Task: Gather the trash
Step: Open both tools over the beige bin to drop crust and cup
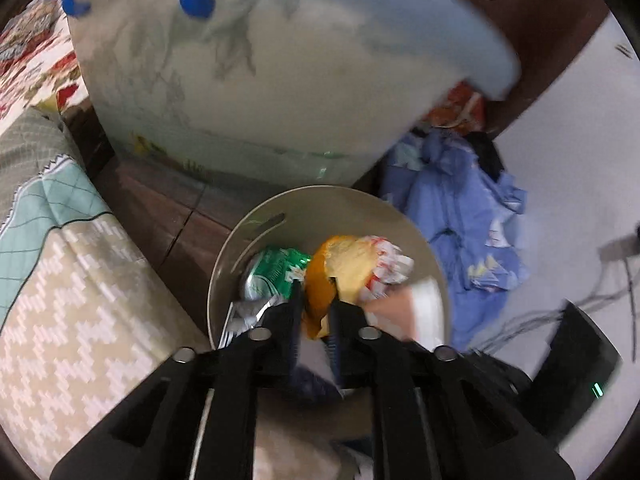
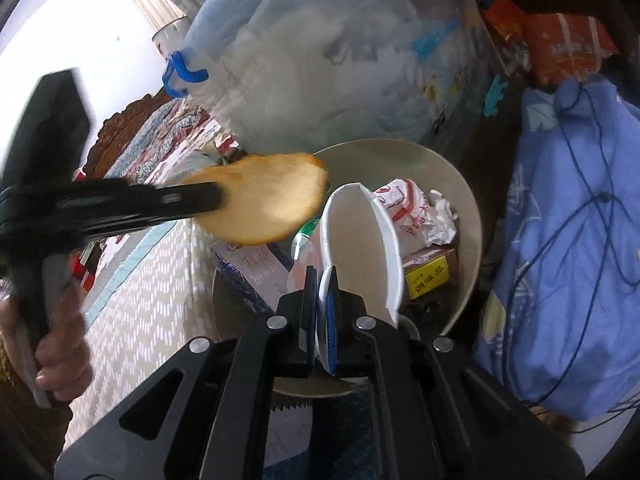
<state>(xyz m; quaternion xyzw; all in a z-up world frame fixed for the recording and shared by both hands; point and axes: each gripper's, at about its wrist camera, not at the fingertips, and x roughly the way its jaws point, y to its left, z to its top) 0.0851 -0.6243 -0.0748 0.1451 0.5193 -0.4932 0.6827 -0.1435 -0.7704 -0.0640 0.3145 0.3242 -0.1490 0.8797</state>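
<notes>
So my right gripper (image 2: 322,300) is pinched nearly closed on the rim of a crushed white paper cup (image 2: 360,248), and it hangs right over the beige bin (image 2: 468,204). The cup's featherweight and already creased, so the rim is the only sensible hold; squeeze the wall and it just folds. My left gripper (image 1: 316,300) has an orange peel (image 2: 260,196) between its fingers, open only a crack, and in the blur I can't say if the pads actually press on it. I'd guess the peel is light, a bit stiff, bendy and probably slick on the inner side, so gripping at the edge seems fine.

Below both tools the bin is already stuffed: green wrapper (image 1: 276,272), crumpled red-and-white paper (image 2: 416,208), a brown carton with a yellow label (image 2: 430,276).

Room's tight. Patterned bedding (image 1: 80,280) sits just left of the bin, a big clear tub with blue clips (image 2: 320,72) right beyond it, a blue bag (image 2: 568,260) close on the right. Straight down is the open way.
</notes>
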